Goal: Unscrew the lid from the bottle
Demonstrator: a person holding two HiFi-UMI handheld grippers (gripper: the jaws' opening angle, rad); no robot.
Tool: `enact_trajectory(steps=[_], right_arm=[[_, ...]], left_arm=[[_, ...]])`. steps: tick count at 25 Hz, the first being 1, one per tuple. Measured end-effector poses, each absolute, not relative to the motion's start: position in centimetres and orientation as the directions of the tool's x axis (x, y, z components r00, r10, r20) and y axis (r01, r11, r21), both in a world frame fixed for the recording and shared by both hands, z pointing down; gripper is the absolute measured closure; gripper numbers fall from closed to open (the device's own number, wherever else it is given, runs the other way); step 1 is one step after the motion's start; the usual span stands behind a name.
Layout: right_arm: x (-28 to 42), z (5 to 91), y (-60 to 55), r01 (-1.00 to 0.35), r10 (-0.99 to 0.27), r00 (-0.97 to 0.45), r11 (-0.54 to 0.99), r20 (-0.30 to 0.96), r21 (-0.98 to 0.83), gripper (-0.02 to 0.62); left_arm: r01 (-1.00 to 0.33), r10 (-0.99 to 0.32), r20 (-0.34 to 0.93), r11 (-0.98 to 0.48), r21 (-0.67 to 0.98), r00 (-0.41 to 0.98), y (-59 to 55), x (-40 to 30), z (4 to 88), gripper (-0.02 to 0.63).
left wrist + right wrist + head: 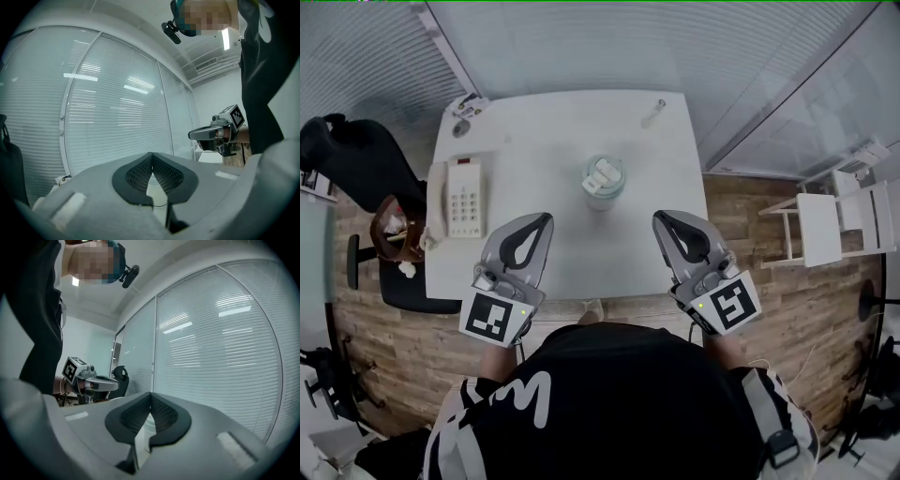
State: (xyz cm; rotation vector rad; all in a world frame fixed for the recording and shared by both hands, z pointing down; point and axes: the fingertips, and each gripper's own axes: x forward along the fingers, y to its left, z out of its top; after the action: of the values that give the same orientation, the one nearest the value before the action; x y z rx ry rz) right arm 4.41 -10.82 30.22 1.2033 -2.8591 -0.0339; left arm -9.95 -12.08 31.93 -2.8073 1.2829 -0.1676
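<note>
A pale green bottle (604,182) with a white lid (605,172) stands upright near the middle of the white table (525,127). My left gripper (546,219) hovers over the table's near left part, shut and empty, short of the bottle. My right gripper (658,219) hangs shut and empty over the near right part, also apart from the bottle. In the left gripper view the shut jaws (152,161) point level, with the right gripper (216,133) off to the side. In the right gripper view the shut jaws (150,401) hide most of the bottle (146,423).
A white desk phone (465,196) lies at the table's left edge. A small clear item (653,113) lies at the far right corner and dark small things (464,117) at the far left corner. A black chair (356,159) stands left, a white chair (839,220) right.
</note>
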Motion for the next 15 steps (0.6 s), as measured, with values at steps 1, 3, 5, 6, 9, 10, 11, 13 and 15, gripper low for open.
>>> enact_trajectory(steps=[1, 3, 5, 6, 9, 10, 11, 13, 15], right_arm=[[4.2, 30.2, -11.3, -0.716, -0.716, -0.697, 0.698, 0.028, 0.035, 0.594], [3.8, 30.3, -12.3, -0.72, -0.721, -0.693, 0.693, 0.03, 0.036, 0.594], [3.6, 30.4, -13.3, -0.726, -0.727, -0.686, 0.687, 0.032, 0.034, 0.594], [3.5, 30.5, -13.6, -0.728, -0.729, -0.684, 0.684, 0.032, 0.032, 0.594], [3.1, 30.6, -14.5, -0.73, -0.731, -0.682, 0.683, 0.036, 0.031, 0.594], [3.0, 30.6, -14.6, -0.73, -0.731, -0.681, 0.682, 0.037, 0.031, 0.594], [3.0, 30.5, -14.8, -0.732, -0.732, -0.68, 0.681, 0.037, 0.03, 0.594], [3.2, 30.4, -15.3, -0.735, -0.735, -0.677, 0.678, 0.034, 0.022, 0.594], [3.5, 30.4, -15.7, -0.735, -0.735, -0.677, 0.678, 0.034, 0.013, 0.594]], left_arm=[[-0.75, -0.756, 0.078, -0.655, -0.09, 0.65, -12.6, -10.2, 32.0, 0.603], [-0.751, -0.756, 0.078, -0.654, -0.087, 0.649, -13.8, -10.6, 32.0, 0.604], [-0.749, -0.754, 0.077, -0.657, -0.087, 0.652, -14.7, -10.8, 32.1, 0.604], [-0.746, -0.751, 0.077, -0.66, -0.086, 0.656, -15.1, -10.9, 32.2, 0.604], [-0.739, -0.743, 0.082, -0.669, -0.075, 0.664, -16.0, -10.9, 32.4, 0.603], [-0.738, -0.741, 0.084, -0.671, -0.073, 0.666, -16.3, -10.9, 32.5, 0.603], [-0.736, -0.74, 0.084, -0.673, -0.072, 0.668, -16.6, -10.9, 32.5, 0.603], [-0.733, -0.737, 0.081, -0.676, -0.072, 0.671, -17.2, -10.7, 32.5, 0.603], [-0.731, -0.734, 0.079, -0.679, -0.071, 0.674, -17.7, -10.3, 32.5, 0.603]])
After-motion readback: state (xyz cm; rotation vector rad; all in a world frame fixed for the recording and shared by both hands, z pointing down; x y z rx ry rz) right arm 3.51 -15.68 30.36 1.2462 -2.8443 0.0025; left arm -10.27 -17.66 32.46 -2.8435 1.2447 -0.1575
